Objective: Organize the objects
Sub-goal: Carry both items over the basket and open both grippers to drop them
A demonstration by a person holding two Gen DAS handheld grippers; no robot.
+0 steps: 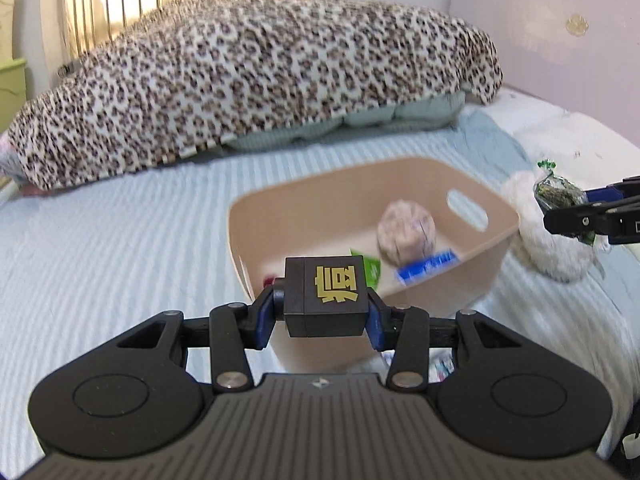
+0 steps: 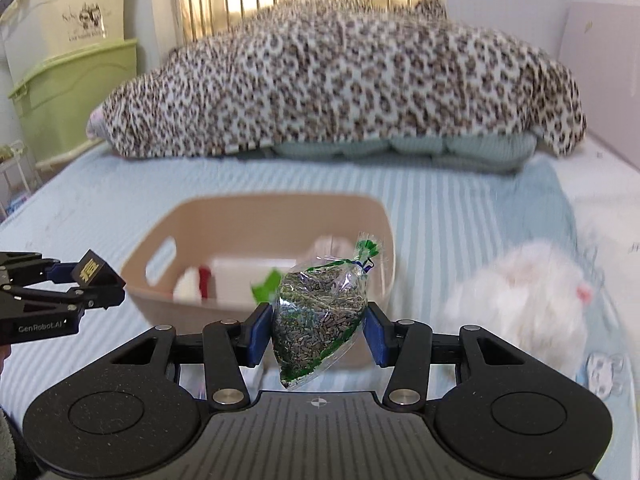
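My left gripper (image 1: pixel 320 312) is shut on a black cube with a gold character (image 1: pixel 326 296) and holds it above the near rim of a beige basket (image 1: pixel 492 256) on the bed. The basket holds a pinkish round bundle (image 1: pixel 406 232), a blue packet (image 1: pixel 428 266) and a green packet. My right gripper (image 2: pixel 318 330) is shut on a clear bag of dried green-grey bits (image 2: pixel 320 312), just in front of the basket (image 2: pixel 160 276). The left gripper and cube (image 2: pixel 94 274) also show at the left of the right wrist view.
A leopard-print blanket (image 1: pixel 256 84) lies heaped across the far side of the bed. A white plush toy (image 2: pixel 528 304) lies right of the basket. Green and cream storage bins (image 2: pixel 68 92) stand off the bed at the left. A pale headboard (image 1: pixel 560 32) is at the right.
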